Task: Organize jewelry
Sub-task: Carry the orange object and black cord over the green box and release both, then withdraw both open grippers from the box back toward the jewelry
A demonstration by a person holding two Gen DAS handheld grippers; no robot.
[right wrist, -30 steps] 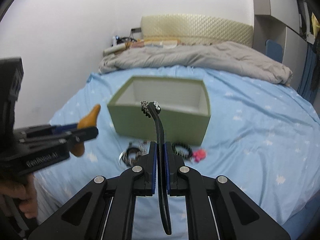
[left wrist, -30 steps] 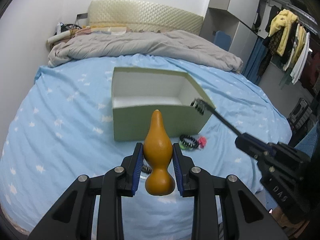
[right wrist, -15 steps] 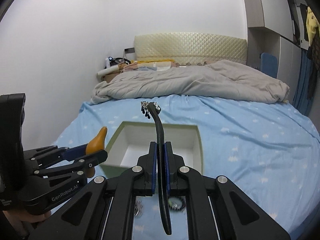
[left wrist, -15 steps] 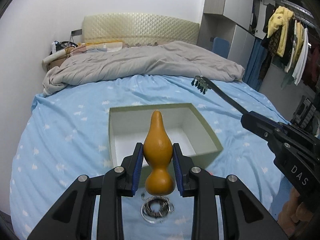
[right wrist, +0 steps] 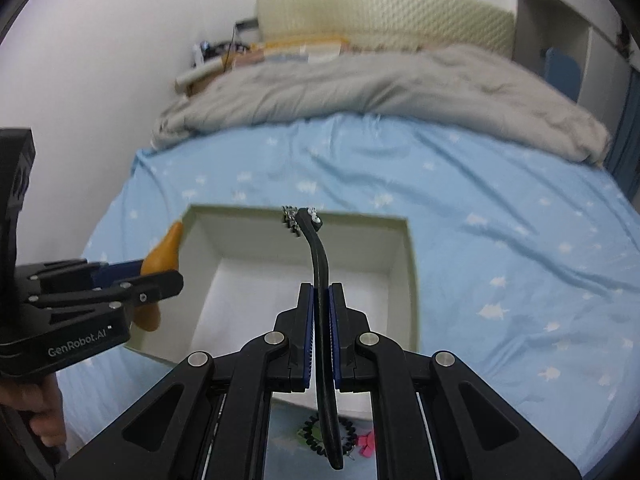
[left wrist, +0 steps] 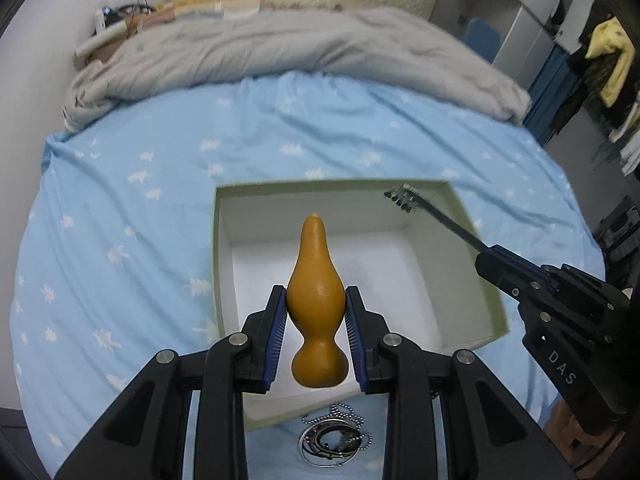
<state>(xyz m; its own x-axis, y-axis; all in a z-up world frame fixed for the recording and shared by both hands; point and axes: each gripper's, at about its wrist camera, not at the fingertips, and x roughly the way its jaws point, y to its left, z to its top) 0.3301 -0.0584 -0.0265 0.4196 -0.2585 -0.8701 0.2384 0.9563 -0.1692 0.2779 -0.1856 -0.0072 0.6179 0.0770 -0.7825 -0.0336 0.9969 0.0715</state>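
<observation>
Left wrist view: the left gripper (left wrist: 316,334) clamps a gourd (left wrist: 316,304) between its fingers, above the open box (left wrist: 224,264) on the bed (left wrist: 120,208). Chains (left wrist: 334,438) lie just in front of the box.

Right wrist view: the right gripper (right wrist: 321,326) has its fingers closed on a black hairpin (right wrist: 320,272), whose jewelled tip reaches over the box (right wrist: 410,280). A bracelet (right wrist: 316,438) and pink piece (right wrist: 366,442) lie in front of the box.

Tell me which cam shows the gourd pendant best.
Left wrist: the orange gourd sits centred between the left gripper jaws, fully visible above the box. Right wrist sees only its tip and base; the gripper body hides the rest.
</observation>
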